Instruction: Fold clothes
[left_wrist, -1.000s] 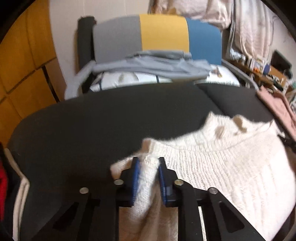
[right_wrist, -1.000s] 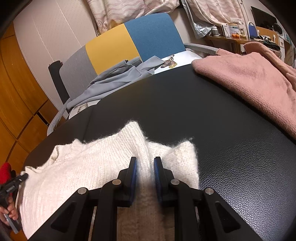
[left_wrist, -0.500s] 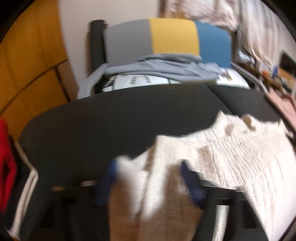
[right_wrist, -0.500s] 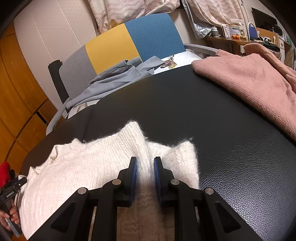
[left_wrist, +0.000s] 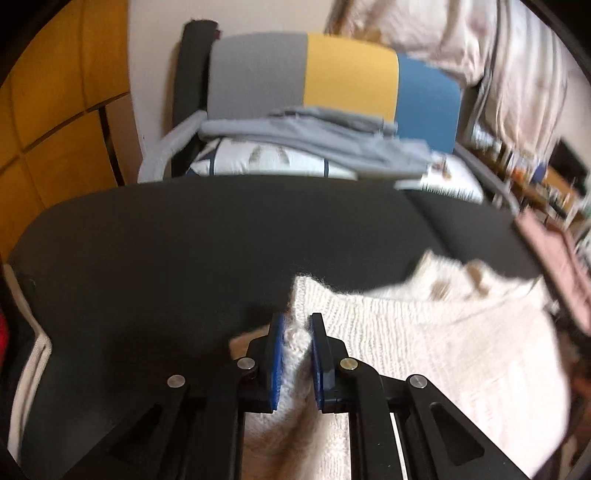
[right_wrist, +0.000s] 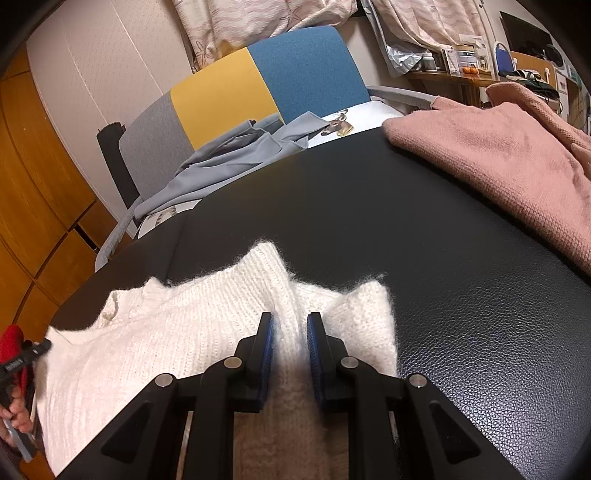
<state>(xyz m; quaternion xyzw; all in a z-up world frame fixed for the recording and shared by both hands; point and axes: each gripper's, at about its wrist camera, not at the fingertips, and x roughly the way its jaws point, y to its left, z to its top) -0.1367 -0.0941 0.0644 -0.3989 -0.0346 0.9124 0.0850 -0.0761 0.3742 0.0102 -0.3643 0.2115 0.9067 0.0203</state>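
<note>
The left gripper (left_wrist: 297, 328) was closing, its blue pads pinching a bunched corner of the white knit sweater (left_wrist: 424, 350), which spread rightward over the black table (left_wrist: 184, 240). The right gripper (right_wrist: 290, 328) was clamped narrowly on the sweater's other raised fold, garment trailing left.

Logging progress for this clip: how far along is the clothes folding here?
Early. Nothing looks folded yet. In hand: the white sweater lies on the black table; the right gripper pinches one edge, and the left gripper's jaws are closing on another. Left: folding it, then the pink garment lying loose on the table.
</note>
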